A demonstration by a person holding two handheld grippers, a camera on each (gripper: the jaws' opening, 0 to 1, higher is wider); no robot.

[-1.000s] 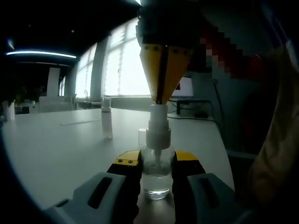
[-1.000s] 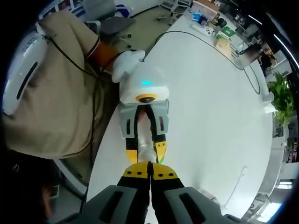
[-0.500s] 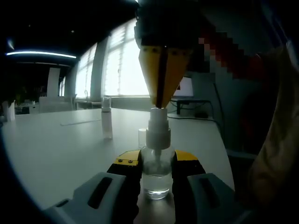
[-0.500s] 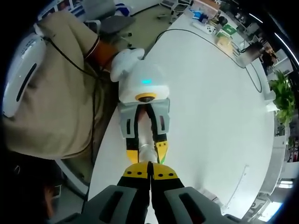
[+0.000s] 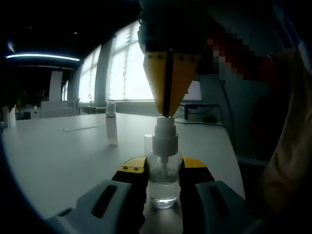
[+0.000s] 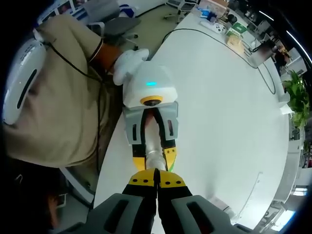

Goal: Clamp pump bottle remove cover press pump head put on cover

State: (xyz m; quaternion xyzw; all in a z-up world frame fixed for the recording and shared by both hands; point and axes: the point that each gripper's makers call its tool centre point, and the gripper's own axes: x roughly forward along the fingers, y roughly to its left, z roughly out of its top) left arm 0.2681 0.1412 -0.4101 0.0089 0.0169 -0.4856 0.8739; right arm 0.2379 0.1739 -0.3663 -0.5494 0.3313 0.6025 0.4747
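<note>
Near the rounded edge of the white table (image 5: 58,161), on the person's side, one small clear glass pump bottle (image 5: 163,183) with a white pump head (image 5: 165,136) stands upright, clamped at its body between the yellow-tipped jaws of the left gripper (image 5: 163,173). From above, the right gripper (image 5: 167,87) points down with its two yellow jaws pressed together, holding nothing, tips touching the top of the pump head. Beyond the bottle, well apart, one slim clear cover (image 5: 111,129) stands upright on the open tabletop. Seen from the right gripper view, the left gripper (image 6: 152,156) lies just inside the table edge (image 6: 108,156), with the person's beige sleeve (image 6: 53,112) beside it; broad bare table surface extends away toward the far clutter (image 6: 229,34).
</note>
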